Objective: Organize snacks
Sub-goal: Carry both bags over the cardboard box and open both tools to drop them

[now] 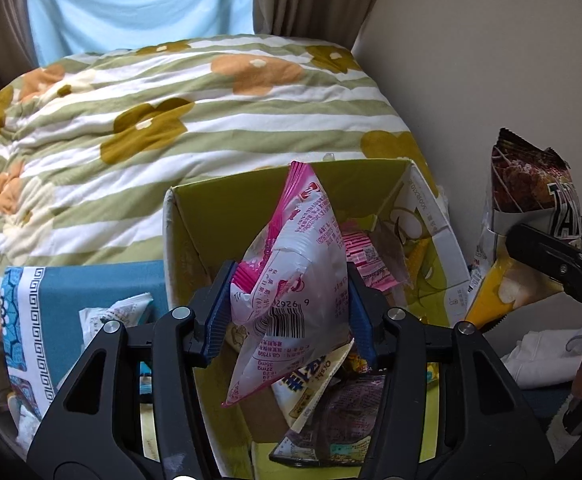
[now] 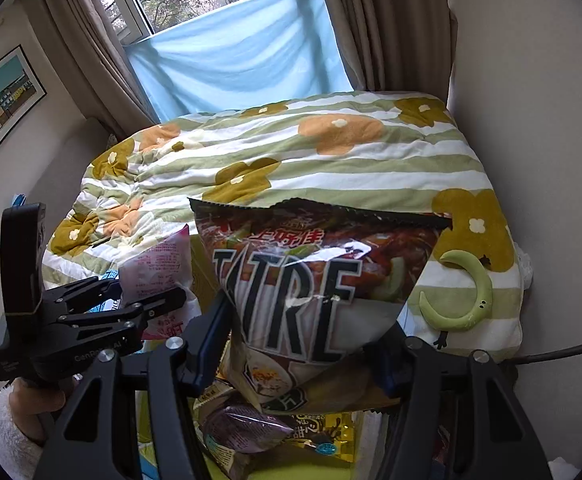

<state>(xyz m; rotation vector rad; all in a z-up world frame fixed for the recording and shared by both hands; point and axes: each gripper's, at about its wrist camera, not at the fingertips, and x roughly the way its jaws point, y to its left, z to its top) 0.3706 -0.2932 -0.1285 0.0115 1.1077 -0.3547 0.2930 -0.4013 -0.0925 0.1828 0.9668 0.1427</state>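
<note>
My left gripper (image 1: 289, 300) is shut on a pink-and-white snack bag (image 1: 291, 272) and holds it upright over an open green cardboard box (image 1: 219, 208). The box holds several snack packs, among them a purple bag (image 1: 331, 420). My right gripper (image 2: 305, 344) is shut on a large dark chip bag (image 2: 311, 272) with big white letters, held above more snacks. In the left wrist view that chip bag (image 1: 531, 208) hangs at the right, outside the box. In the right wrist view the left gripper (image 2: 163, 304) and its pink bag (image 2: 159, 268) are at the left.
A bed with a green-striped flowered quilt (image 1: 171, 120) lies behind the box. A blue patterned cloth (image 1: 91, 284) with a white packet (image 1: 111, 316) lies left of the box. A green crescent toy (image 2: 467, 292) rests on the quilt. A wall (image 1: 491, 60) is at the right.
</note>
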